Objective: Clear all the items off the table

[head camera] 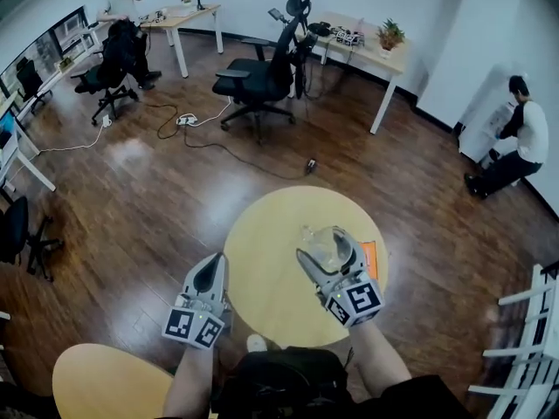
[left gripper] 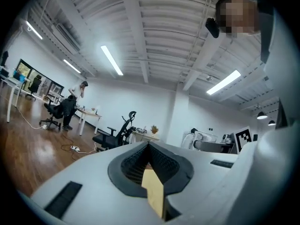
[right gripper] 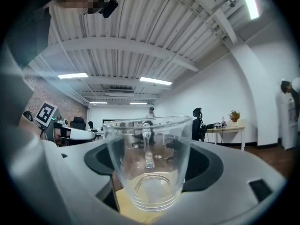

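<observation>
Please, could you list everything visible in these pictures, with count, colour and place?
round table: 1, yellow, before the person
second table: 1, yellow, lower left
orange item: 1, orange, table's right edge
glass cup: 1, clear, in right gripper
office chairs: several, black, far floor
desks: several, pale, by walls
plant: 1, green, on rightmost desk
people: 2, far left, far right
left gripper: 1, grey, shut, empty
right gripper: 1, grey, holding the cup

Clear glass cup (right gripper: 147, 165) upright in right gripper (right gripper: 148, 149)
</observation>
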The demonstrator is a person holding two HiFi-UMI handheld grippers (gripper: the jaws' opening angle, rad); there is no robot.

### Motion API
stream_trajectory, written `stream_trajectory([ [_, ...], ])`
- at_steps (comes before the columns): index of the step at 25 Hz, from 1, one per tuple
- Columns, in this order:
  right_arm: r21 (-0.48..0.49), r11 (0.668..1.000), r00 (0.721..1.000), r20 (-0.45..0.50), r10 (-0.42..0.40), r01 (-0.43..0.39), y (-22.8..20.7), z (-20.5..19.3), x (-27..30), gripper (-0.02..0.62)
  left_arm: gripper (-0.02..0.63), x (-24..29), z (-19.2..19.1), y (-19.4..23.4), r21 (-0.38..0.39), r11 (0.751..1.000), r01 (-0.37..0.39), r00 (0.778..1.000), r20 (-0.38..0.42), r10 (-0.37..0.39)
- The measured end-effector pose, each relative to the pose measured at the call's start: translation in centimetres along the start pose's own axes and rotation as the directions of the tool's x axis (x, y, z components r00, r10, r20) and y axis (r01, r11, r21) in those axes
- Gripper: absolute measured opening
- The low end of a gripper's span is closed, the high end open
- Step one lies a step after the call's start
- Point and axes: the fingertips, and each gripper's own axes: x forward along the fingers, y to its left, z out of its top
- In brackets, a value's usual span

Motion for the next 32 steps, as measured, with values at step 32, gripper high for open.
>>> stream_trajectory([
  [32,0.081,0.996,0.967,-0.25,0.044,-0.025,-2.1,-20.1,6.7,0.4,-0.008,-0.7,-17.7,4.9,-0.13,0.975,-0.182,0.938,-0.322,0.132],
])
